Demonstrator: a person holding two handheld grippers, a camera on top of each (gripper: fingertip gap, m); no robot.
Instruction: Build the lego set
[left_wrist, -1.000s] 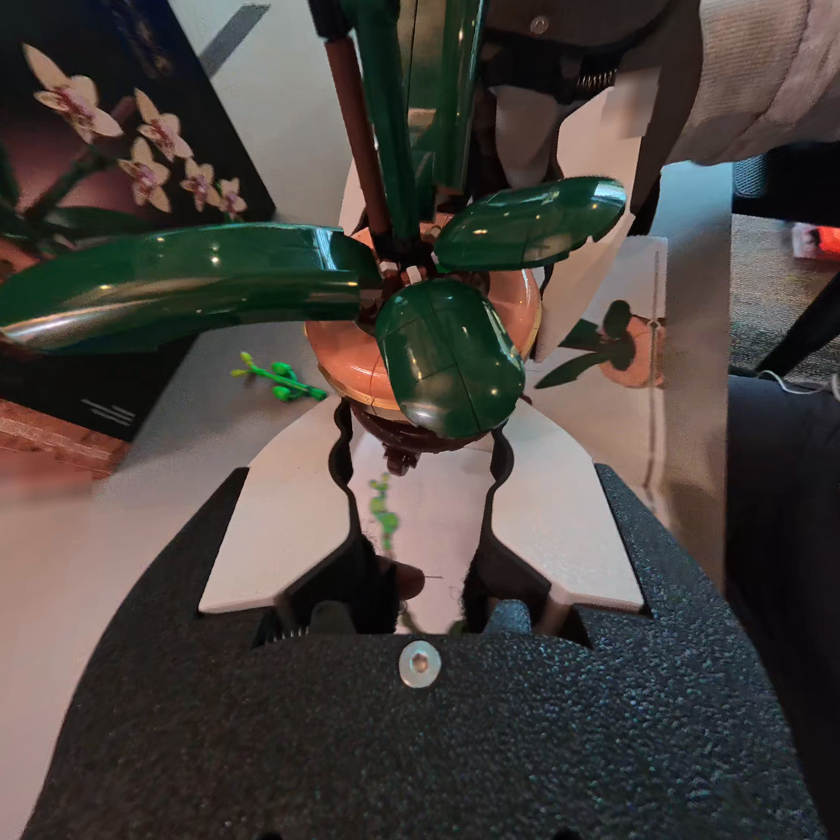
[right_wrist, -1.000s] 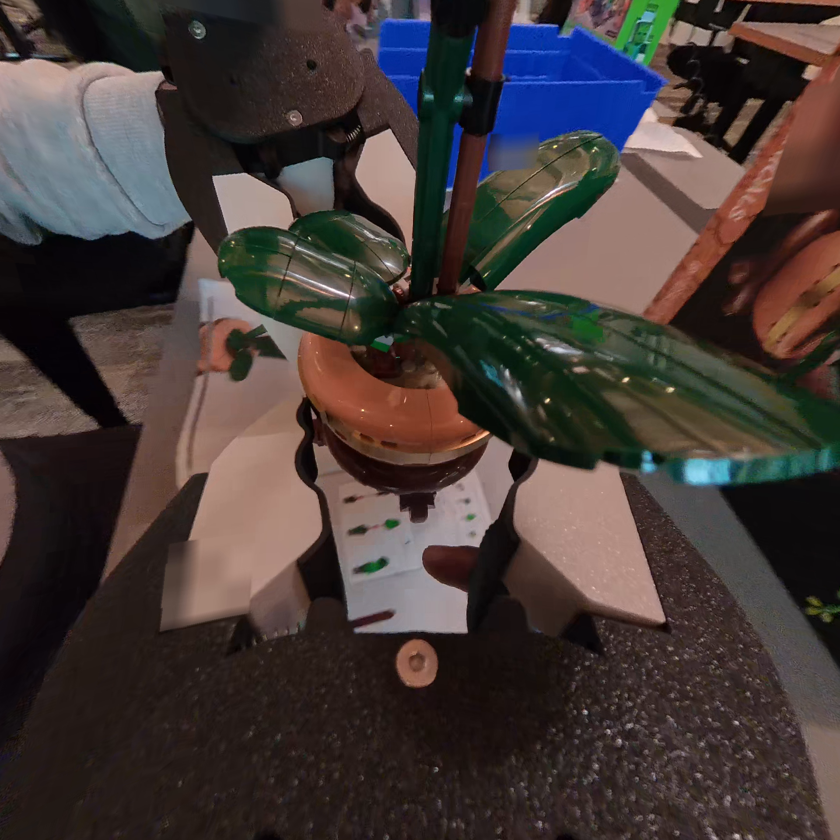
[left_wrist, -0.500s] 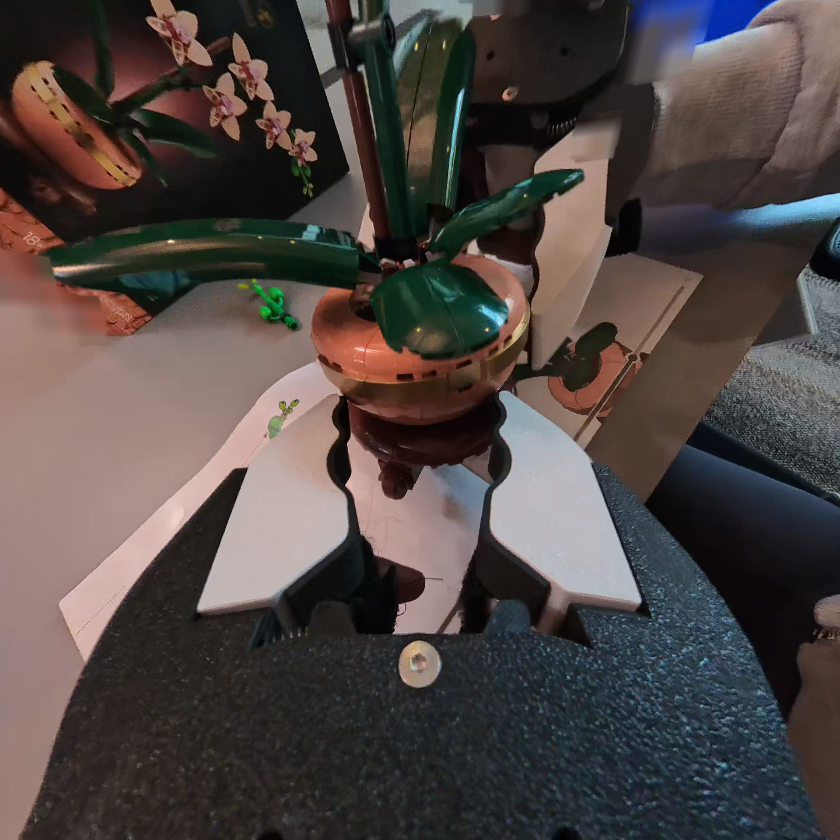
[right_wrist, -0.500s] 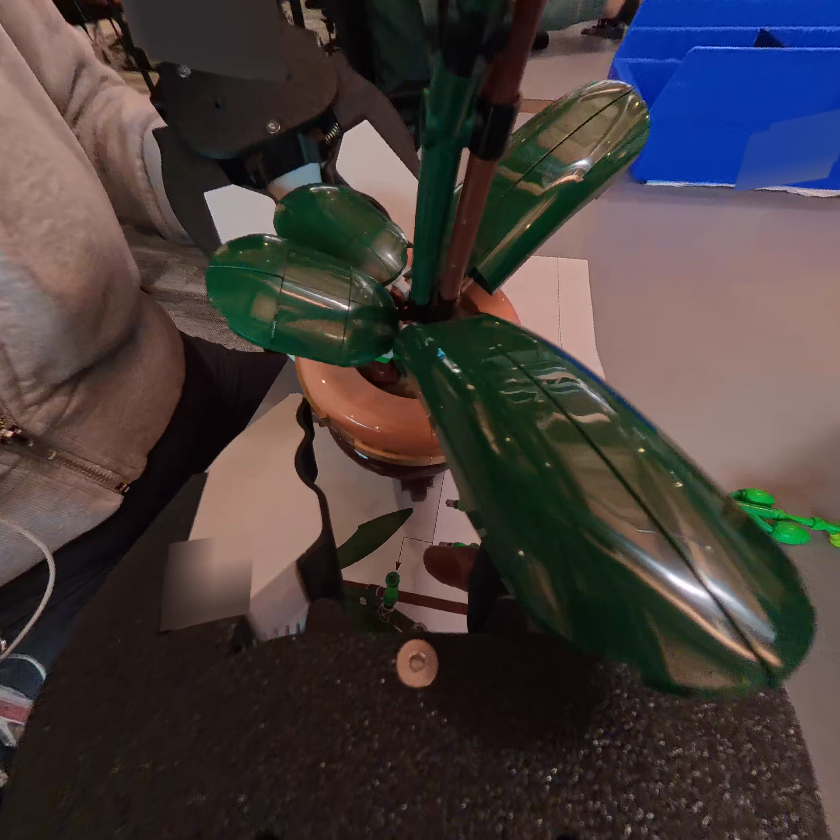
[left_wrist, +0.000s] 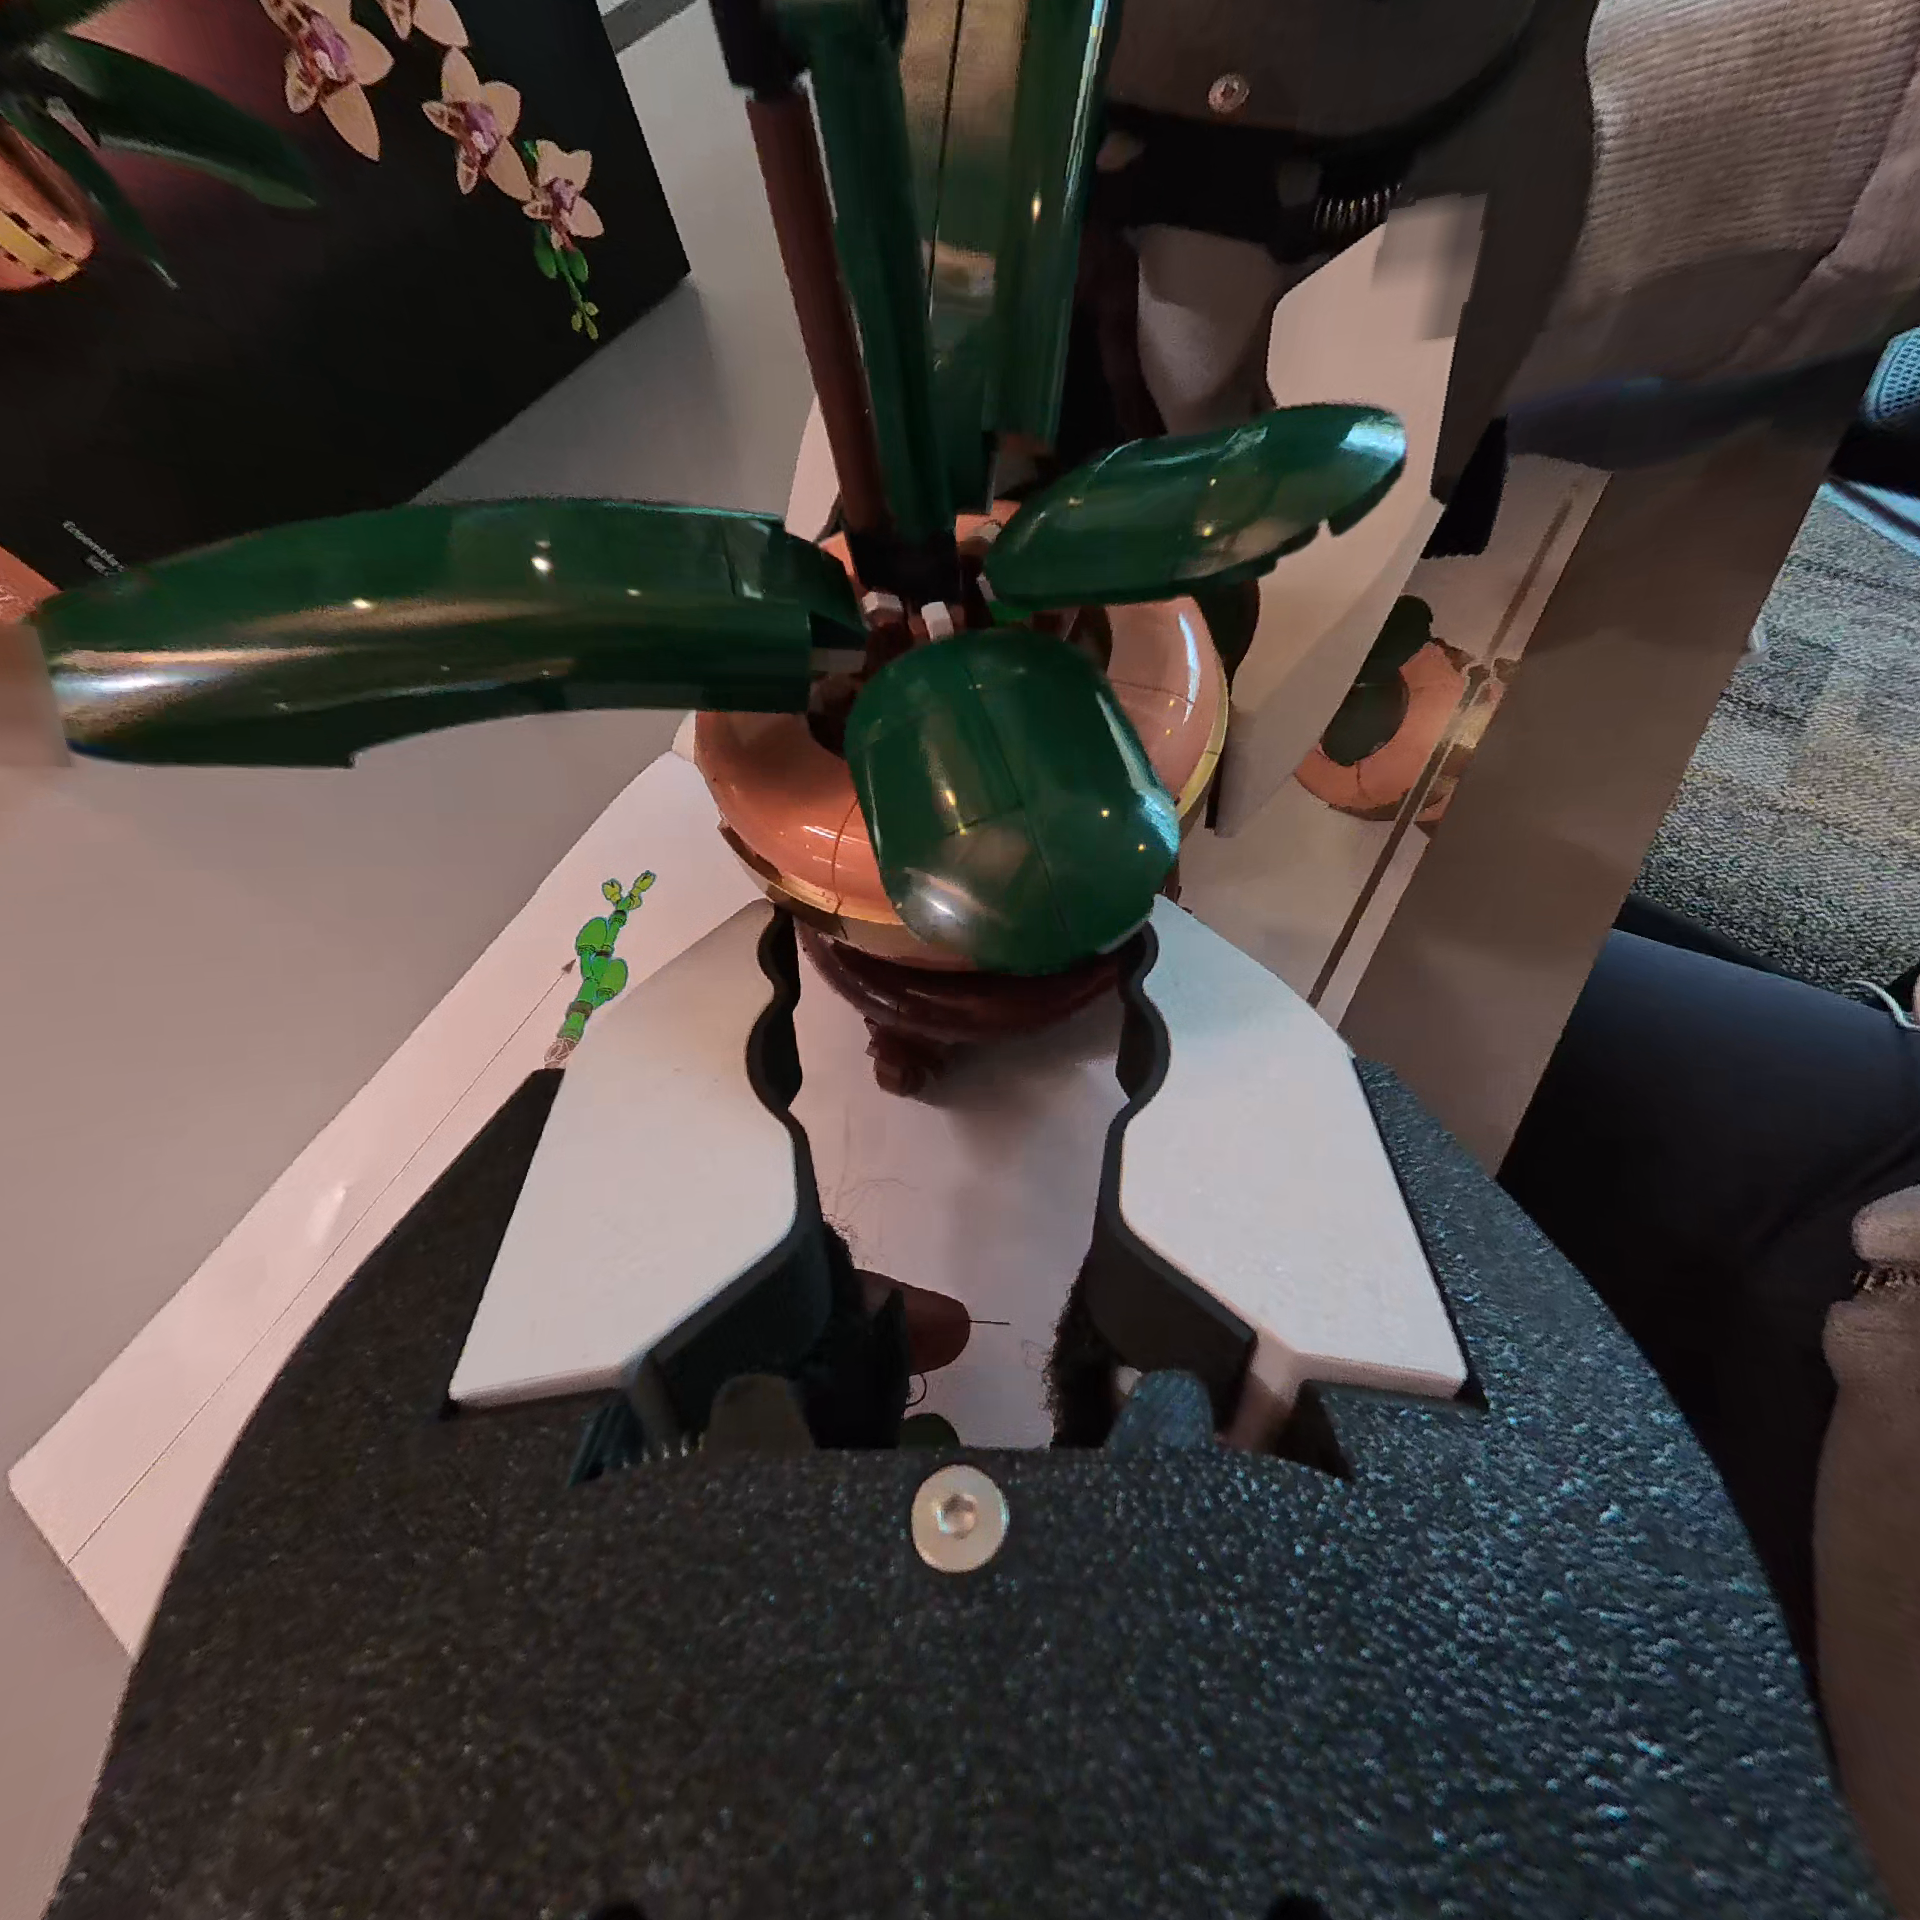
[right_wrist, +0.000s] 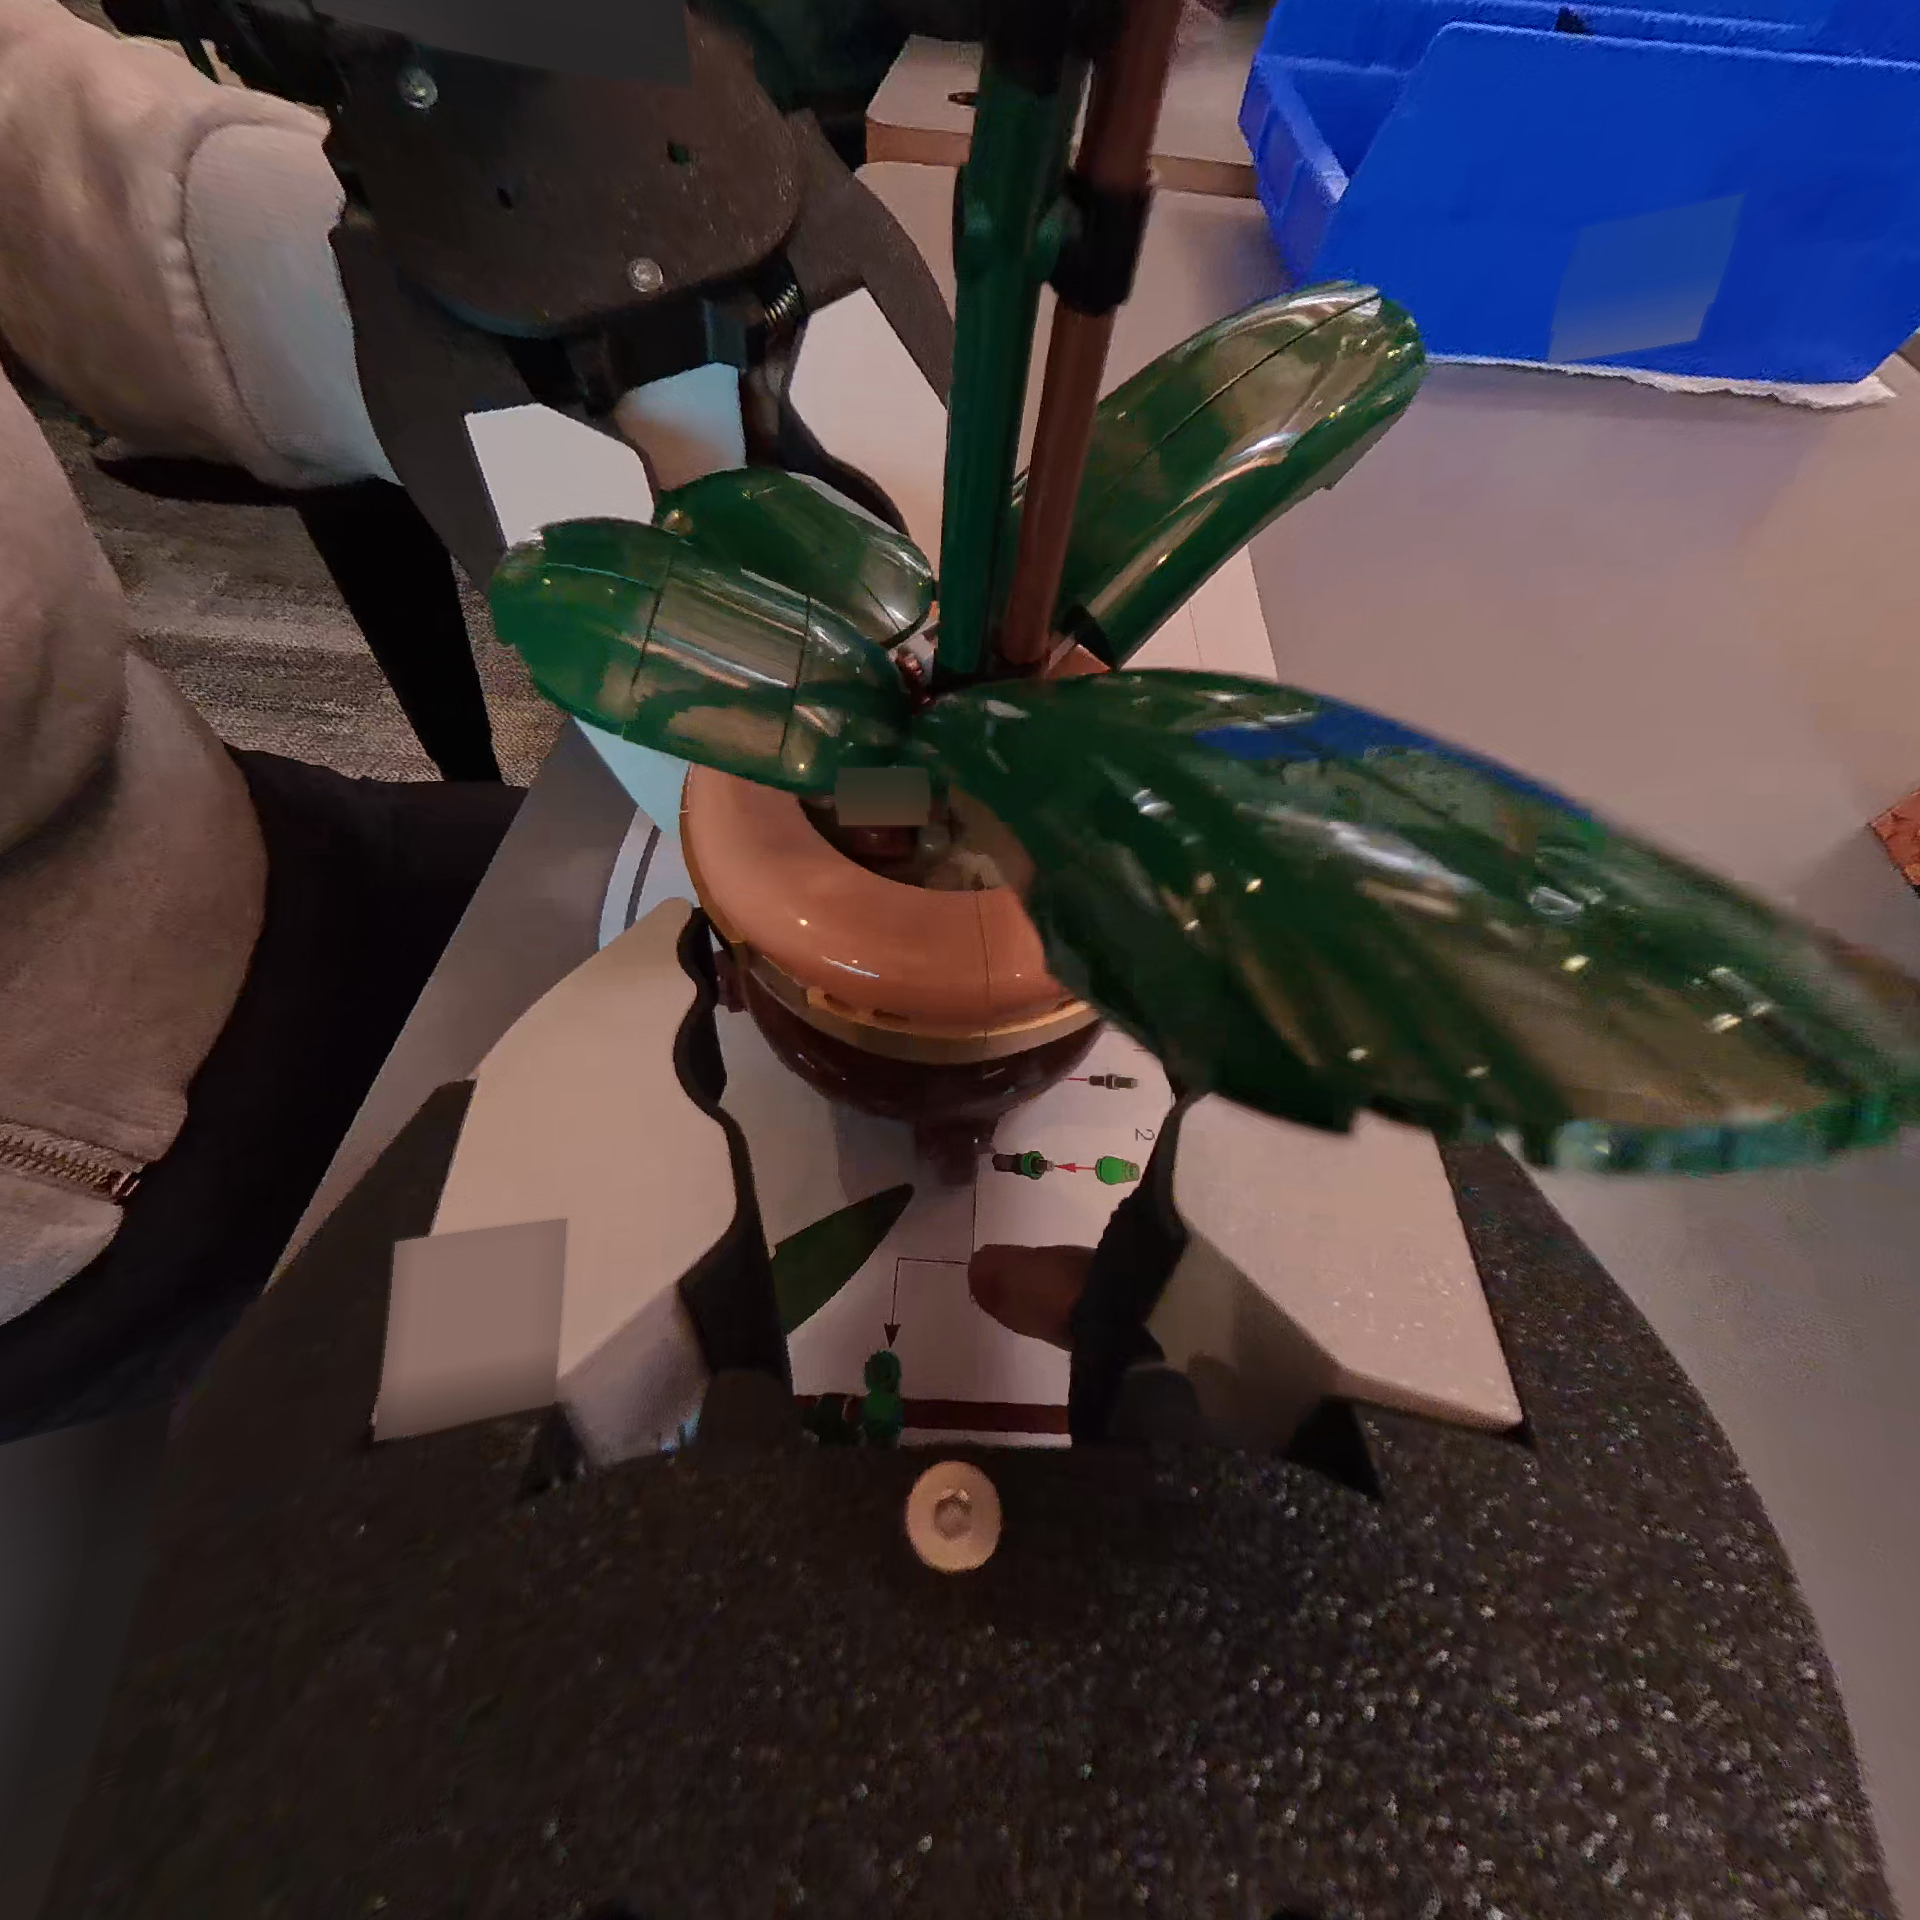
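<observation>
Since half a second ago the brick-built plant (left_wrist: 966, 790) is seen closer and from higher in the left wrist view, and in the right wrist view its long leaf (right_wrist: 1403, 914) has swung from the near right to lie across the right side.

The plant is held between both tools above an open instruction booklet (left_wrist: 343, 1174) lying on a pale table (left_wrist: 208, 935). The left gripper (left_wrist: 951, 966) is closed on the dark brown base (left_wrist: 966, 997) of the pot, its black pads pressed against the base on either side, at a medium spread. The right gripper (right_wrist: 935, 997) is set wide around the same pot from the opposite side; its left pad (right_wrist: 698, 966) is seen against the brown base, while its right fingertip is hidden under the long leaf, so a firm grip there cannot be confirmed.

The pot's rounded tan rim (right_wrist: 862, 935) is seen above the base, with four dark green leaves spreading from it and a green stem (right_wrist: 982, 416) and brown stem (right_wrist: 1070, 468) rising upright out of frame.

A dark box printed with orchid flowers (left_wrist: 312, 312) is seen at the far left in the left wrist view. A blue bin (right_wrist: 1610, 187) is seen at the far right in the right wrist view. A person's grey sleeve (right_wrist: 125, 239) is seen behind the far tool.
</observation>
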